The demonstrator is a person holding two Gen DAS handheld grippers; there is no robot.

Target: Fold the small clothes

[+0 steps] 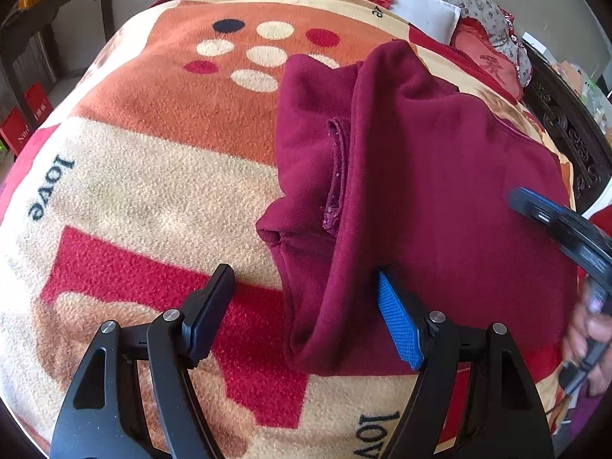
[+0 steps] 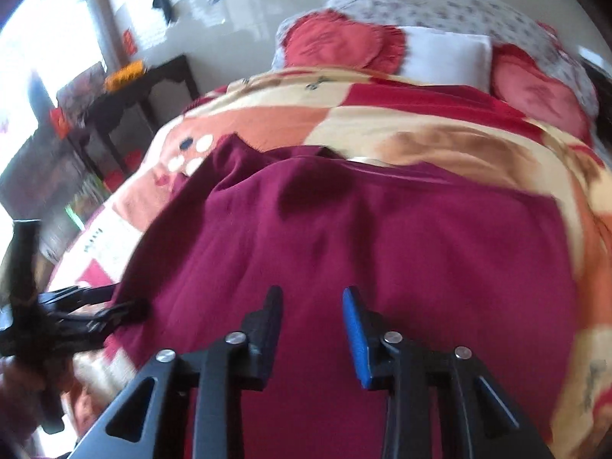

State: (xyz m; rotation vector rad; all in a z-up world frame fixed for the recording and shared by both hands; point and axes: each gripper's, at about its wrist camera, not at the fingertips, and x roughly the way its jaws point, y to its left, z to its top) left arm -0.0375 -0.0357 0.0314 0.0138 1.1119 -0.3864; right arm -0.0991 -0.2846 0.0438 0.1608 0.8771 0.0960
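A maroon fleece garment (image 1: 440, 172) lies on the patterned blanket (image 1: 153, 153), its left side folded over with a seam showing. My left gripper (image 1: 306, 302) is open wide and low over the garment's left folded edge. Its blue pad rests against the fold, while the black finger (image 1: 214, 306) stands apart over the blanket. In the right wrist view my right gripper (image 2: 313, 298) hovers over the garment (image 2: 363, 229) with a small gap between its jaws and nothing in it. The right gripper (image 1: 566, 229) also shows at the left wrist view's right edge, in a hand (image 1: 589, 329).
Red cushions (image 2: 336, 44) and a white pillow (image 2: 447, 53) lie at the head of the bed. A dark side table (image 2: 126, 107) stands to the left. A dark carved bed frame (image 1: 566, 134) runs along the right. The blanket (image 2: 440, 122) is bare beyond the garment.
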